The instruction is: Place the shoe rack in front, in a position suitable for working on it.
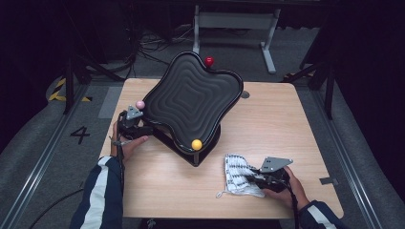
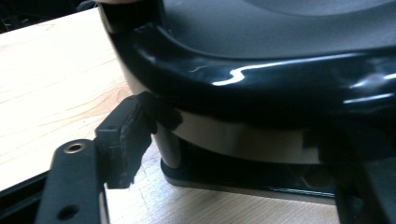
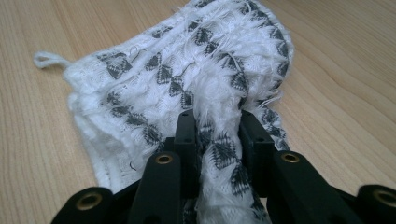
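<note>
Right gripper (image 3: pixel 212 140) sat low on the table (image 1: pixel 267 119) near the person's edge, jaws pinched onto a bunched fold of the white cloth (image 3: pixel 187 84) with grey diamond pattern. Fabric was squeezed up between the pads; the rest lay crumpled flat on the wood ahead of the jaws, a small loop at one corner.

Left gripper (image 1: pixel 130 125) was at the near-left rim of the black wavy tray (image 1: pixel 191 100), which stood tilted on its base (image 2: pixel 243 177). From its own camera, one pad (image 2: pixel 126 140) met the underside of the glossy rim; the opposite jaw was lost in dark at the frame edge, so whether it clamped the rim could not be told.

Three balls marked the tray corners: red (image 1: pixel 209 61) far, pink (image 1: pixel 140 104) left, yellow (image 1: pixel 196 144) near.

Handling judgement: cloth is light, limp, loosely woven and fraying; threads may snag. A pinch on a gathered fold suits it. Tray looks rigid, smooth and slippery, likely to rock; best taken at the thick rim.
</note>
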`<state>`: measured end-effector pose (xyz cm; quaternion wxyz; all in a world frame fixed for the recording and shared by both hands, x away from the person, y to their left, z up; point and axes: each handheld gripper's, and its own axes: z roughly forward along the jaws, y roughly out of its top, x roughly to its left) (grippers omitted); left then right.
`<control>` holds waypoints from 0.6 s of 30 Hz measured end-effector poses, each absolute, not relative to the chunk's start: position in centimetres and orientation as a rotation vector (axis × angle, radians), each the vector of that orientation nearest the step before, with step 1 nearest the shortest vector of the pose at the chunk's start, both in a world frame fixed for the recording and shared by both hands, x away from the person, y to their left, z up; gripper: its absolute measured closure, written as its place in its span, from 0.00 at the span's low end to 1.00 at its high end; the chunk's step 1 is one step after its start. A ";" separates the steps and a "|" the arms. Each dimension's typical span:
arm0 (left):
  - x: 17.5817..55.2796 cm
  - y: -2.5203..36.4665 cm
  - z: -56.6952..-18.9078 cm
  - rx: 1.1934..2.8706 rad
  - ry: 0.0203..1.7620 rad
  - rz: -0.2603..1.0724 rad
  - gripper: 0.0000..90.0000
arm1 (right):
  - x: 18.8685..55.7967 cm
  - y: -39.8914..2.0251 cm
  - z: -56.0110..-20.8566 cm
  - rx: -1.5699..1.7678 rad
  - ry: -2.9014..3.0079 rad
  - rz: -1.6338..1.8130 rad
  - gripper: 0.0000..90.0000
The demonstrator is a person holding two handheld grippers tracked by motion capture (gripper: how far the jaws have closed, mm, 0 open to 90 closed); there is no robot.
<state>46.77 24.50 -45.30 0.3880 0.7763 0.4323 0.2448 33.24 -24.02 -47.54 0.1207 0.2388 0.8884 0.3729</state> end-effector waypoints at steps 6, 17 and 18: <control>46.4 24.8 -45.2 1.962 1.082 0.579 0.36 | 33.2 -24.1 -47.5 0.686 2.592 1.081 0.81; 44.1 23.4 -44.5 2.050 0.928 0.521 0.41 | 33.1 -24.7 -47.4 0.683 2.596 1.067 0.81; 43.8 23.0 -44.4 2.050 0.908 0.511 0.41 | 33.1 -24.8 -47.4 0.684 2.596 1.070 0.81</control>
